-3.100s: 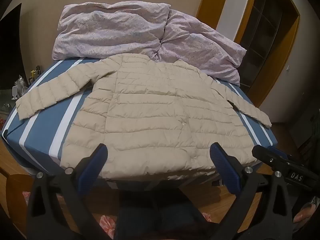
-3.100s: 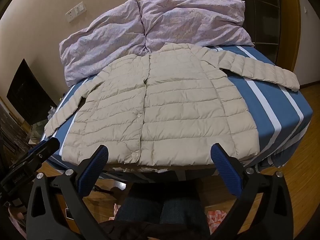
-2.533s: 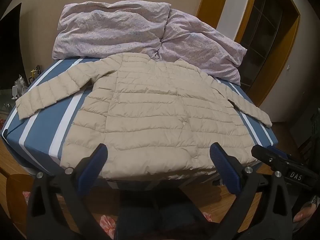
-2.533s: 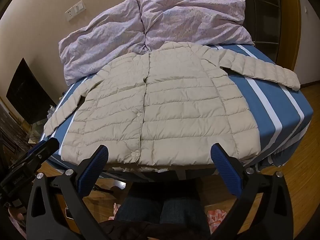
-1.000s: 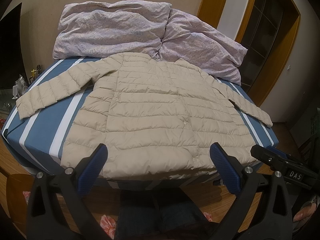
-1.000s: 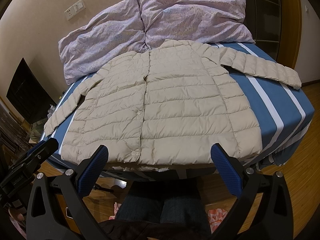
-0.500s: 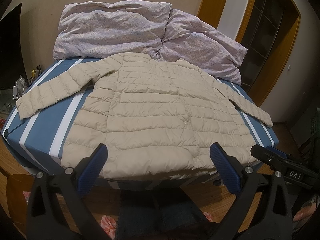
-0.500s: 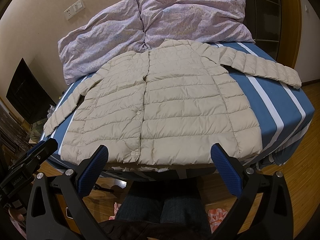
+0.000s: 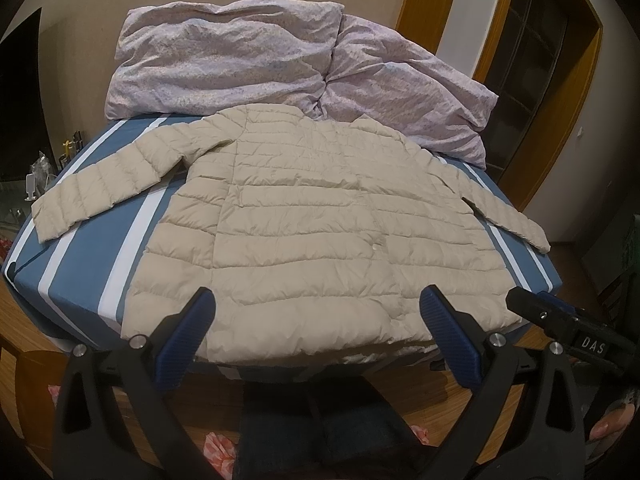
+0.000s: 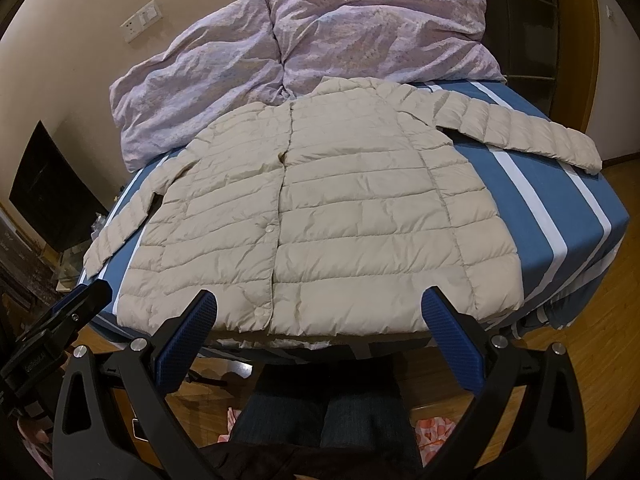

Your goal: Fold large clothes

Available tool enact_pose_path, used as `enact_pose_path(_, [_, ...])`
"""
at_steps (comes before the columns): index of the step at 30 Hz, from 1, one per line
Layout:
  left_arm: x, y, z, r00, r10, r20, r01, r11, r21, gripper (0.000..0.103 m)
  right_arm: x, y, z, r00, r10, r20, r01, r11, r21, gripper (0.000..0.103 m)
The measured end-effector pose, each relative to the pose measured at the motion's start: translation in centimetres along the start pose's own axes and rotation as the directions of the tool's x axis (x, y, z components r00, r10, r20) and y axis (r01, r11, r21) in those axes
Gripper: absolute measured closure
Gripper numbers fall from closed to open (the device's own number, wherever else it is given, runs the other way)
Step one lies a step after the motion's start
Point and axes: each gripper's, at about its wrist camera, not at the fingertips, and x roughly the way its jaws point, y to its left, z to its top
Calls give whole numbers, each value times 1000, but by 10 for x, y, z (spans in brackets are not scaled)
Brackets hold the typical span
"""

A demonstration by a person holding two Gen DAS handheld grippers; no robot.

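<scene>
Showing almost no change from a second ago: jacket (image 9: 320,232) lies flat mid-frame on the bed (image 9: 80,264); left gripper (image 9: 316,320) and right gripper (image 10: 320,320) stay wide open, empty, so folding has not begun.

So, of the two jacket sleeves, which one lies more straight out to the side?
The left sleeve: it spreads wide across the blue striped sheet. The right sleeve stays closer to the jacket body, angled down toward the bed edge.
</scene>
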Motion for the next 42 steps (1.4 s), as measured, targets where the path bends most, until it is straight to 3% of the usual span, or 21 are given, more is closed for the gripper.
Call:
enact_pose_path(10, [46, 18, 20, 996, 79, -39, -79, 997, 0, 2, 28, -30, 25, 994, -112, 7, 111, 993, 44, 1])
enact_pose_path(19, [111, 47, 53, 976, 213, -52, -212, 977, 26, 2, 70, -116, 68, 957, -288, -29, 288, 936, 203, 1])
enact_pose_path(22, [133, 55, 66, 963, 266, -45, -265, 964, 32, 2, 84, -163, 83, 946, -319, -52, 319, 898, 304, 1])
enact_pose_path(28, [173, 69, 82, 923, 382, -40, -379, 923, 62, 2, 102, -258, 110, 912, -399, -94, 390, 776, 496, 1])
enact_pose_path(34, [200, 80, 82, 899, 433, -59, -429, 901, 68, 2, 96, -328, 136, 846, -524, -94, 466, 644, 606, 3])
enact_pose_path(37, [210, 83, 80, 890, 450, -75, -444, 892, 81, 2, 100, -361, 143, 824, -554, -120, 482, 573, 663, 3])
enact_pose_path(42, [220, 86, 74, 891, 442, -99, -436, 896, 82, 2, 112, -384, 142, 831, -532, -160, 478, 538, 694, 19])
